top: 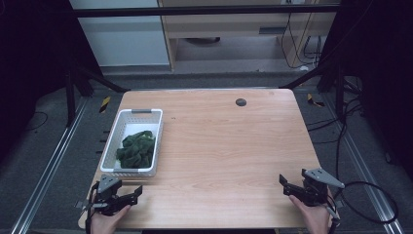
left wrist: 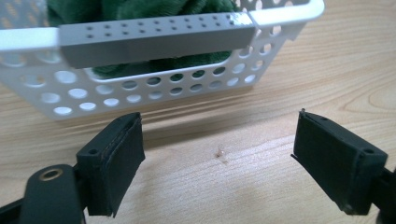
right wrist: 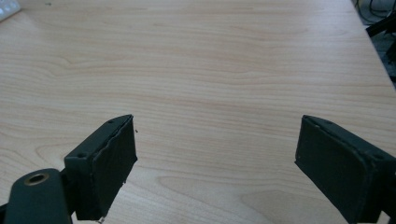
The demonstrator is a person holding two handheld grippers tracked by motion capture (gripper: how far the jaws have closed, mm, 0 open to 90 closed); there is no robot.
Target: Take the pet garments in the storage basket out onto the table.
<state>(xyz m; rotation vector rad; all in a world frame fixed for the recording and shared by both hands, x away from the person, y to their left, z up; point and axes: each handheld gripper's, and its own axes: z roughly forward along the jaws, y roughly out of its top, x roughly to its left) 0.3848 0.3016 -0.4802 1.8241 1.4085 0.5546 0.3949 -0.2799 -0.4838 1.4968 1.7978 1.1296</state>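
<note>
One green cloth (top: 137,149), crumpled and plush, sits in the white perforated basket (top: 113,135) at the worktop's (top: 229,141) near-left. We park the left gripper (top: 127,194) just near of the basket's grey handle (left wrist: 156,38), fingers (left wrist: 116,156) spread wide and empty, probably lined up for a reach in. Right gripper (top: 284,186) waits well apart at near-right over bare wood, fingers (right wrist: 109,161) equally wide, holding nothing.

Cloth (top: 137,148) in basket (top: 127,171), table's (top: 229,146) left.
</note>
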